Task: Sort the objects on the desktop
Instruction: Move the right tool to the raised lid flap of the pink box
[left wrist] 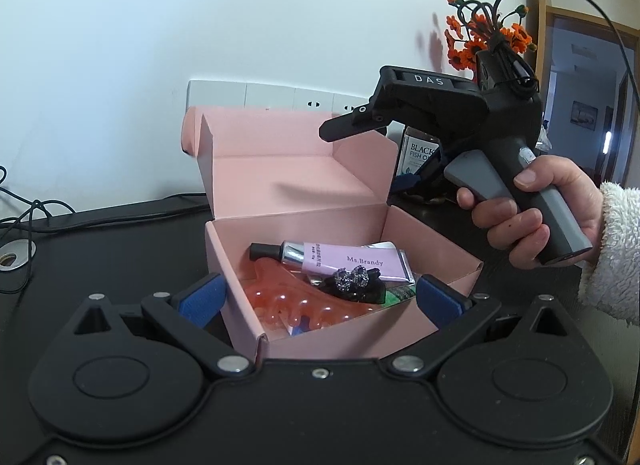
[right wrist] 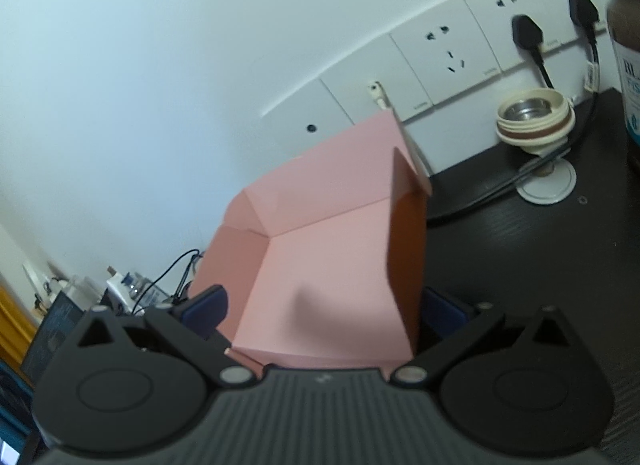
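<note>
Tongs: left gripper [left wrist: 320, 293] gapes wide, empty, straddling the pink box [left wrist: 248, 265] near the desk's [left wrist: 120, 257] back edge; right gripper [right wrist: 324, 311] gapes around its raised lid [right wrist: 320, 265], not pinching.

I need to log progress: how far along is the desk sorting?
Done: the pink box already holds a tube, a hair clip and an orange item. In hand: nothing; the left tongs and right tongs are open by the raised lid. Left: closing the lid.
</note>
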{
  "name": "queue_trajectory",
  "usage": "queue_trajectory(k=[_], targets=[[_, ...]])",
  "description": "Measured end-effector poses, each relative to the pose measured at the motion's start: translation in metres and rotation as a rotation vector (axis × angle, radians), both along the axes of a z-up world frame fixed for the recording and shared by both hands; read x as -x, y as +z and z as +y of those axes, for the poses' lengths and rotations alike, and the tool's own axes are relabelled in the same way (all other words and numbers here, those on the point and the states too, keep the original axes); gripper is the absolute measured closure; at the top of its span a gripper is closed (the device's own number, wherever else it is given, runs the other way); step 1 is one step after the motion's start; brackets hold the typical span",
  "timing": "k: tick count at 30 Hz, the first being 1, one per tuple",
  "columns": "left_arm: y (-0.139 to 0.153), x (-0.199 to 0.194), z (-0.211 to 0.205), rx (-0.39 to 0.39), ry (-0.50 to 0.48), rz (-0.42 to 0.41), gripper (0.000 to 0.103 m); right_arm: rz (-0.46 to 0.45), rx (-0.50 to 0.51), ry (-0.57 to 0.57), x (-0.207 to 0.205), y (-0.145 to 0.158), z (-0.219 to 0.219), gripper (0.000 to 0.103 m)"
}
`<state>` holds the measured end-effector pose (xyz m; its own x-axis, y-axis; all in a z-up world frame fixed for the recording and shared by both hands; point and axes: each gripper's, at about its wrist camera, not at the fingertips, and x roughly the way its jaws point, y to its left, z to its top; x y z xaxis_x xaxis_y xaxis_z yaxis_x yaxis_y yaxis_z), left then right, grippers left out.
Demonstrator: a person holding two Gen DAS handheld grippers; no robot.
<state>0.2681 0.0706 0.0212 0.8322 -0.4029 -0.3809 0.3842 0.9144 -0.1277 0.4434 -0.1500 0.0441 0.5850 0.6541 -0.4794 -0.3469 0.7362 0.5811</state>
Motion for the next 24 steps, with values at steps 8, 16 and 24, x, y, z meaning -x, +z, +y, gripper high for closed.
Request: queue_trajectory(k=[8,16,24], targets=[[0.0,0.001,-0.001,-0.007,0.006,-0.002,0.0,-0.033,0.015,0.02,0.011,0.004,-0.003,0.001],[0.001,-0.001,-0.001,-0.007,0.008,-0.003,0.0,-0.047,0.039,0.069,0.016,0.014,-0.005,0.001],[0.0,0.0,0.0,-0.009,0.008,-0.004,0.0,-0.176,0.229,0.17,0.033,0.023,0.01,0.001]])
